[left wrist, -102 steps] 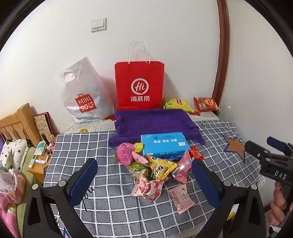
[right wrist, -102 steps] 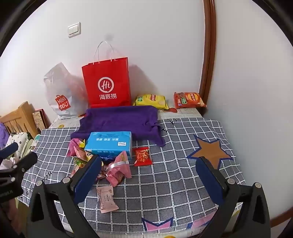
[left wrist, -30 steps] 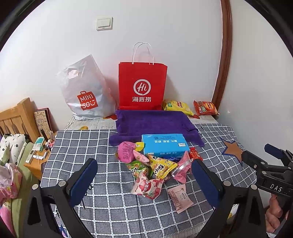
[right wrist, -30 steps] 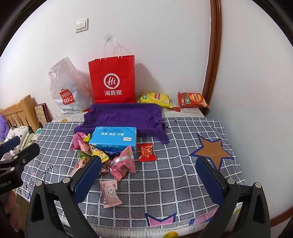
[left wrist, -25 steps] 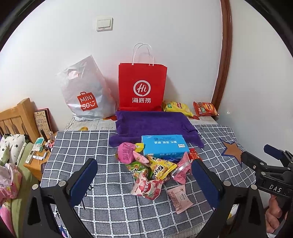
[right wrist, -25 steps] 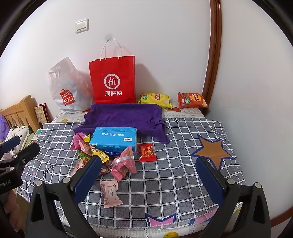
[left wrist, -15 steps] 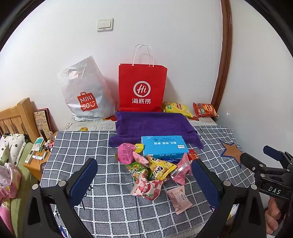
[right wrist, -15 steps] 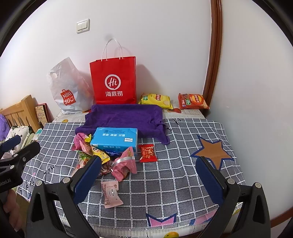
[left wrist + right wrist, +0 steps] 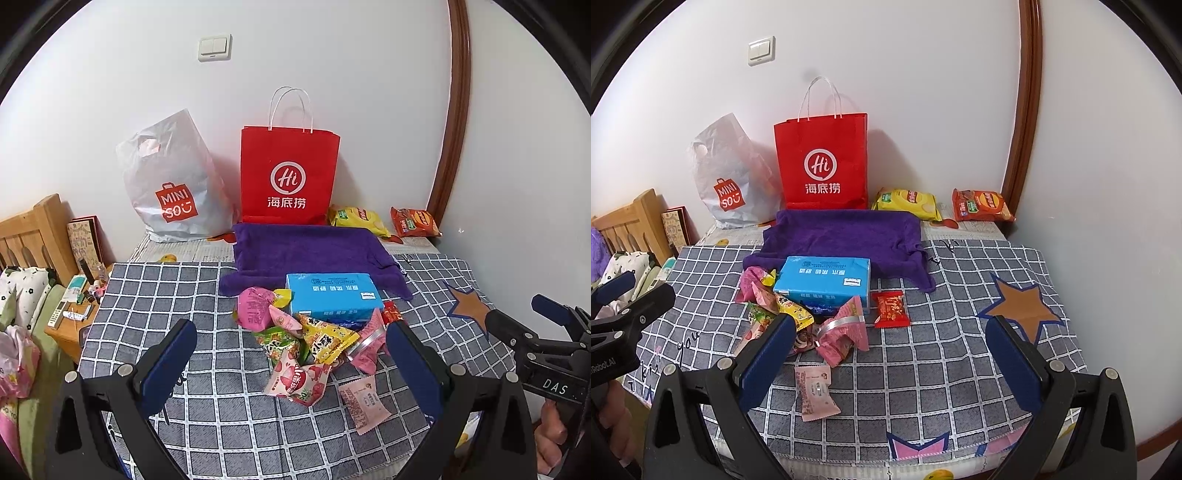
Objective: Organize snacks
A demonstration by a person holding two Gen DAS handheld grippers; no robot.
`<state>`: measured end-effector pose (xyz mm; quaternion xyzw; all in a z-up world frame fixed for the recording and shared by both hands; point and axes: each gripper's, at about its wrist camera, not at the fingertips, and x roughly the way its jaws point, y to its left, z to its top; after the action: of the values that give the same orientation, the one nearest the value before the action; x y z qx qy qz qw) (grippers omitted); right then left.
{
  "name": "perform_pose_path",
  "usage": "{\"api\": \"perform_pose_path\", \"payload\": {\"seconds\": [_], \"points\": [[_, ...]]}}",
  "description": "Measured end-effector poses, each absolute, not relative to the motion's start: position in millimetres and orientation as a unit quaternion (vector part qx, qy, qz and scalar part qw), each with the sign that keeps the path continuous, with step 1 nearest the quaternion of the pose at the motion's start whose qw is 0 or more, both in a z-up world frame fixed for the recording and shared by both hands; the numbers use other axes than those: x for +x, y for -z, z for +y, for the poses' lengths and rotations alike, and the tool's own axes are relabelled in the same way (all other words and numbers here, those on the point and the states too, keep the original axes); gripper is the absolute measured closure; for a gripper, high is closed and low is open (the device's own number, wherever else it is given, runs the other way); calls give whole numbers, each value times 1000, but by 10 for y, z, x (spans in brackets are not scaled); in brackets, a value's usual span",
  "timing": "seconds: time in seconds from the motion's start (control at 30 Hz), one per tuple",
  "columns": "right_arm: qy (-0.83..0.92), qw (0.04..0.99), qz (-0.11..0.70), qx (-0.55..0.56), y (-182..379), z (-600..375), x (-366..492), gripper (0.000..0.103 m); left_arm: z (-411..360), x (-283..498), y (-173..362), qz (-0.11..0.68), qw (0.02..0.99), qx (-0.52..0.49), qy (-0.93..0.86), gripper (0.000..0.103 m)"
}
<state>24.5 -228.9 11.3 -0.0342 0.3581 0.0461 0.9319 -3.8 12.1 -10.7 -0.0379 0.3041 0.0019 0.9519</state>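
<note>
crosswise lies the blue box (image 9: pixel 823 282), long axis left-right, by snacks (image 9: pixel 312 341).

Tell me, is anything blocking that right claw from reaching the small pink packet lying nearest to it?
Nothing visible does. The right claw hangs open above the checked cloth, and the pink packet lies alone on it, apart from the snack pile behind.
</note>
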Motion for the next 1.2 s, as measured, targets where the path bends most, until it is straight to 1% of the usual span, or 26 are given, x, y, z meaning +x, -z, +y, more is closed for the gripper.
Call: {"api": "perform_pose_path", "payload": {"seconds": [0.33, 0.47, 0.63, 0.83, 1.0, 1.2], "points": [[-41, 928, 366, -65, 66, -2158, 357, 2, 157, 115, 338, 312, 949, -44, 11, 0], [-41, 924, 375, -59, 174, -2178, 454, 2, 183, 208, 426, 317, 947, -41, 7, 0], [-31, 918, 392, -58, 396, -2201, 587, 2, 253, 353, 584, 331, 943, -42, -1, 0], [-13, 904, 418, -93, 743, -2212, 760, 2, 357, 571, 805, 357, 933, -50, -11, 0], [-40, 892, 446, -59, 1025, -2338, 919, 2, 488, 728, 1009, 379, 923, -70, -10, 1], [-47, 888, 457, -17, 1272, -2526, 1113, 3, 550, 822, 1145, 381, 921, -72, -21, 1]]}}
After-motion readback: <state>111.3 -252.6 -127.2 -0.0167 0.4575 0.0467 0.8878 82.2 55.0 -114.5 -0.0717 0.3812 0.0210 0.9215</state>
